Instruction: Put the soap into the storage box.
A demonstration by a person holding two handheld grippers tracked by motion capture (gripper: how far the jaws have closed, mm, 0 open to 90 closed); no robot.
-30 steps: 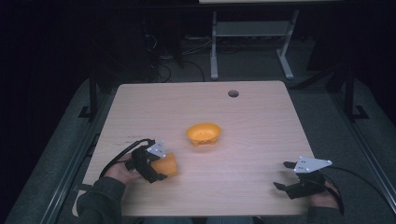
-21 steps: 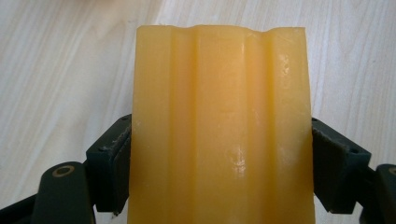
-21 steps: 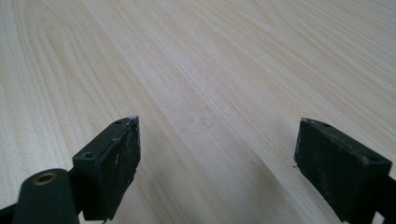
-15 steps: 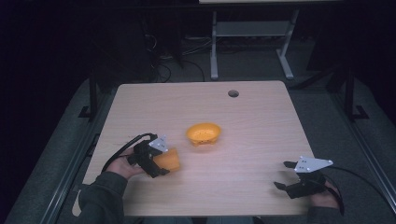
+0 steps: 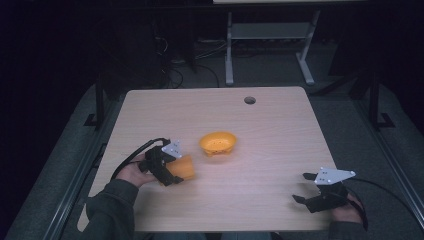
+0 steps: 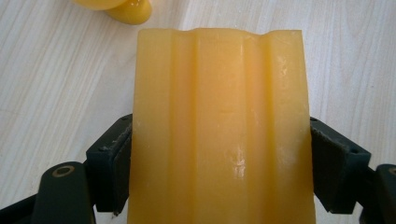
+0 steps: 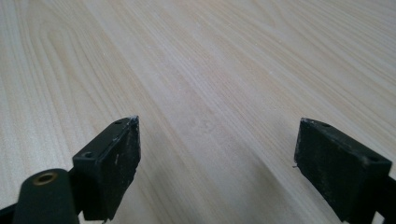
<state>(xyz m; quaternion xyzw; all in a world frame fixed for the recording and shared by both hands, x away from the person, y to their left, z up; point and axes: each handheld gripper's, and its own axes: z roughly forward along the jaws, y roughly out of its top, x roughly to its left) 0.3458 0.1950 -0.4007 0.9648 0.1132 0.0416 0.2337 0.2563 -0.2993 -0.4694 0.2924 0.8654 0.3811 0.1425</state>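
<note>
My left gripper (image 5: 167,167) has its fingers clenched on an orange ribbed cup (image 6: 219,130), near the orange bowl (image 5: 218,143) mid-table (image 5: 280,125). I'd keep the squeeze light — the wall looks soft. Right gripper (image 5: 312,189) rests with its fingers released.

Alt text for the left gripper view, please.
A ribbed, translucent orange plastic block stands clamped between the left tongs, above a pale wood-grain table. Part of a glossy orange plastic bowl shows at the top edge.
</note>
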